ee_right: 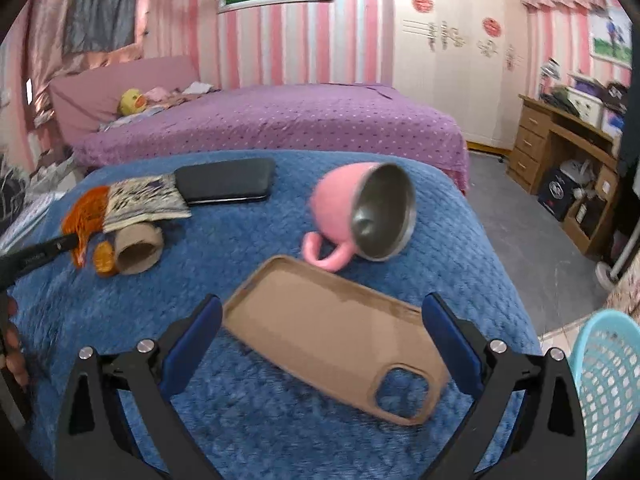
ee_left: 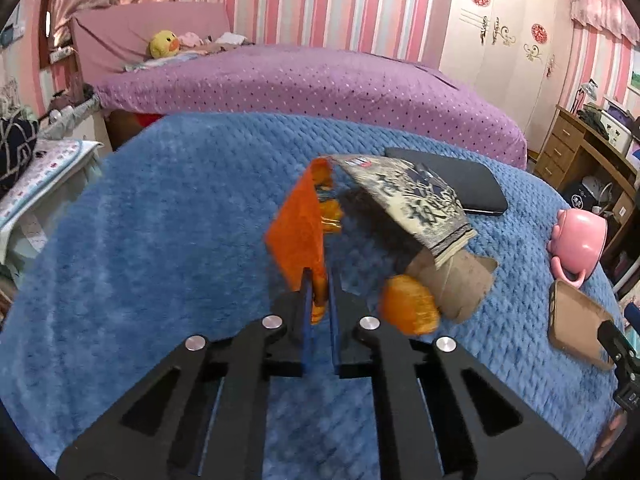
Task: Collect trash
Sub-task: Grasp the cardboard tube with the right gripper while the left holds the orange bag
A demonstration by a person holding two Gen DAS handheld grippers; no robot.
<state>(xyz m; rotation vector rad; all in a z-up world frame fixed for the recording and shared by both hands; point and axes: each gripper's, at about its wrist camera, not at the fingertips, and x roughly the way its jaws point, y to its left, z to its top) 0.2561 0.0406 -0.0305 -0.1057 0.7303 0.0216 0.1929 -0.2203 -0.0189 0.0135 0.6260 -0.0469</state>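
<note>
Left gripper [ee_left: 319, 280] pinched tight on the lower corner of an orange wrapper [ee_left: 298, 236], a thin edge being the easiest purchase. Wrapper lifts off the blue blanket [ee_left: 160, 208] beside a printed packet [ee_left: 416, 200], cardboard tube [ee_left: 460, 284] and orange peel [ee_left: 408, 308]. Right gripper [ee_right: 322, 340] hangs wide open, empty, over a tan phone case [ee_right: 320, 320]. Turquoise basket [ee_right: 608, 380] waits at right, likely the bin.

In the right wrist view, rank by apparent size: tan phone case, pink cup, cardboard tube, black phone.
1. tan phone case, nearest the camera, which inflates it
2. pink cup
3. black phone
4. cardboard tube

Cup versus black phone is close.
</note>
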